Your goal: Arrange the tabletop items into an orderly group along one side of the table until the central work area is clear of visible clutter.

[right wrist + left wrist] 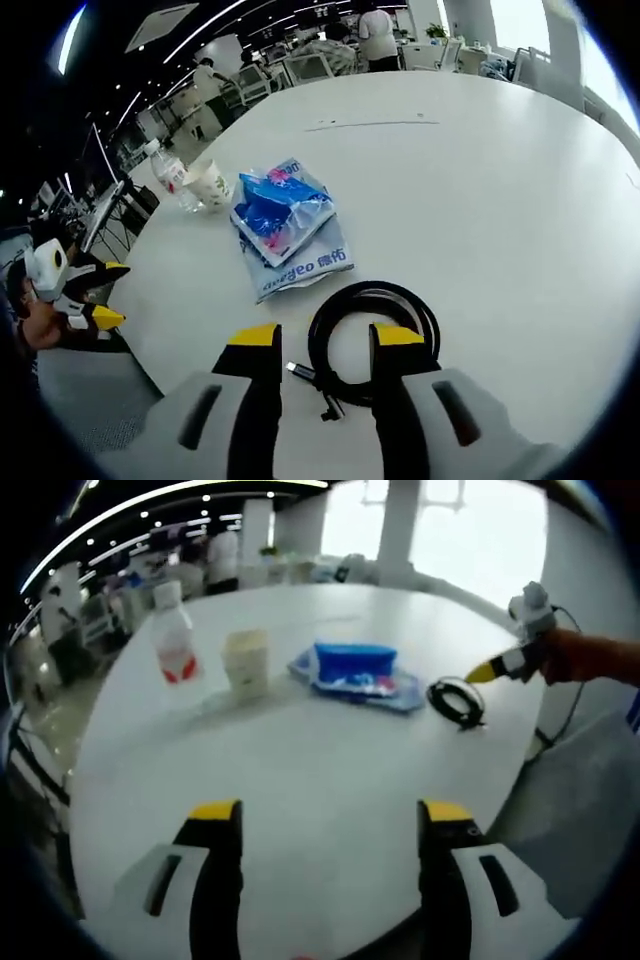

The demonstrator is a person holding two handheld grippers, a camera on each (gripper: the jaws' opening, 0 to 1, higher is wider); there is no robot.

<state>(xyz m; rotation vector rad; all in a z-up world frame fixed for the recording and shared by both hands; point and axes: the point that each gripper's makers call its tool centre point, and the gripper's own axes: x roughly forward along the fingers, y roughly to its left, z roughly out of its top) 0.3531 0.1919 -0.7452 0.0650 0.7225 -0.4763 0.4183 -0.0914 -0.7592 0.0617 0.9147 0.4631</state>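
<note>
On the round white table (300, 765) stand a clear bottle with a red label (175, 640) and a paper cup (246, 663). Beside them lies a blue snack packet (355, 670), then a black cable coil (456, 701). My left gripper (330, 815) is open over bare table near the front edge. My right gripper (482, 672) reaches in from the right beside the coil. In the right gripper view my right gripper (328, 340) is open, its jaws straddling the left side of the cable coil (375, 292). Beyond lie the packet (280, 215), cup (210, 185) and bottle (170, 172). The left gripper (112, 293) shows at far left.
The table (480, 180) has broad bare surface on its far side. Its curved edge (520, 770) drops to grey floor at the right. An orange sleeve (590, 658) holds the right gripper. Desks and people (375, 35) fill the room behind.
</note>
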